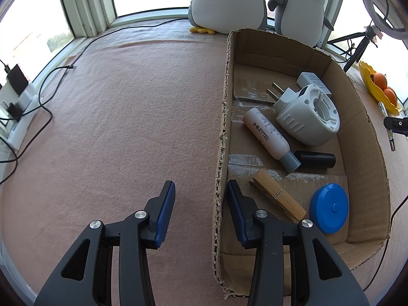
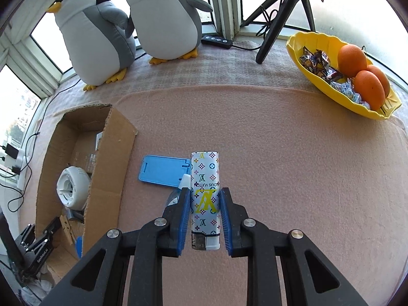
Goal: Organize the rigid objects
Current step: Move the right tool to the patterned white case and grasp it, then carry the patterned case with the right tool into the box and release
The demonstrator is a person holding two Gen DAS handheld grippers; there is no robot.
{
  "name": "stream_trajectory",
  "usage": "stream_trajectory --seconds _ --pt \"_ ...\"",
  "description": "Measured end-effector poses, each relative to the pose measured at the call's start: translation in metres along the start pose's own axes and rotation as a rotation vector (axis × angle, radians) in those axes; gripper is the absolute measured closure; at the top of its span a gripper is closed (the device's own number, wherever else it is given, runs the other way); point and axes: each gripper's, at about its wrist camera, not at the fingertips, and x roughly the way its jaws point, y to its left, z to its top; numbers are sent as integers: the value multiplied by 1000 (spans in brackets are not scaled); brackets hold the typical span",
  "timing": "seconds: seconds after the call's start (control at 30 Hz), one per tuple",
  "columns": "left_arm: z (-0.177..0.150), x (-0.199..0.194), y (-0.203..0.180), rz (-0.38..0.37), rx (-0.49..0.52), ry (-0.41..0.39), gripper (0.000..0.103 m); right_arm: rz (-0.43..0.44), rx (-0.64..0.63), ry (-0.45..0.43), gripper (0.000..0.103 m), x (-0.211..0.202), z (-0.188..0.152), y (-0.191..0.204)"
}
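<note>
"Two sets of fingers in shot: what has each got hold of?"

"Right fingers (image 2: 185,211) are pinched onto a patterned lighter (image 2: 204,170), blue pads pressed to its two long sides, striker end toward the camera. Left fingers (image 1: 165,204) hold nothing. They stand well apart, astride the near wall of the cardboard box (image 1: 357,117), one pad outside it and one inside."

"Where is the lighter against that box?"

"Outside it, near the box's long flap wall, on the side facing the yellow dish (image 2: 295,43). The lighter's far end overlaps a flat blue phone stand (image 2: 163,172) that lies on the pink cloth (image 2: 280,153) of the bench, just beside the box."

"And inside the box?"

"Six things on its floor. A white plug-in reel (image 1: 306,112) sits toward the far end, its prongs pointing at the far wall, and a small white carton (image 1: 312,80) is tucked behind it. A white bottle (image 1: 267,135) with a grey cap lies on its side next to the reel. A black cylinder (image 1: 316,160) lies at the bottle's cap; I cannot tell whether they touch. A wooden clothes peg (image 1: 278,199) and a blue round case (image 1: 329,207) are nearest the camera, the peg by the inner left pad."

"Anything else around the box?"

"Beyond its far end, two plush penguins (image 2: 94,38) stand by the window. The dish, well apart from the box, carries oranges (image 2: 352,57) and wrapped sweets (image 2: 316,61)."
</note>
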Motion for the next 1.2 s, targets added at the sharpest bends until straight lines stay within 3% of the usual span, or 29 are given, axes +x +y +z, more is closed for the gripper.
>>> stream_trajectory --seconds 0.33,0.63,1.1,1.2 --pt "0 0 0 0 0 -1 62 127 -145 -36 82 -30 -14 79" --pt "0 0 0 0 0 -1 62 174 -251 -8 82 -23 -33 135" --pt "1 -1 0 -1 -1 -2 62 164 -326 29 82 -3 -51 170" --pt "1 -1 0 0 -2 -2 62 171 -336 24 74 -4 -52 172"
